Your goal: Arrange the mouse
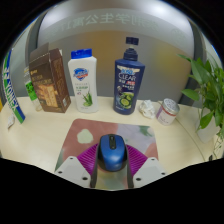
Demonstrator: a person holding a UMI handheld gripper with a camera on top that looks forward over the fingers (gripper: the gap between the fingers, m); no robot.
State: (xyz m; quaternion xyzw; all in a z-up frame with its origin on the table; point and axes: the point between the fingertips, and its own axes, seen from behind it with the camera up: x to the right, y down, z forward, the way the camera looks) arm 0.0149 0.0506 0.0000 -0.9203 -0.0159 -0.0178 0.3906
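A blue computer mouse [112,152] sits between my gripper's [112,147] two fingers. The magenta pads [88,158] press against its left and right sides, so the gripper is shut on it. The mouse is over the near edge of a pinkish-brown mouse mat [110,130], which lies on the pale table just ahead of the fingers. I cannot tell whether the mouse rests on the mat or is held just above it.
Beyond the mat stand a brown box [48,80], a white bottle [82,80] and a dark blue shampoo bottle [127,78]. A small round jar [168,110] and a green plant [208,90] are to the right. A green-and-white package [14,92] is at the far left.
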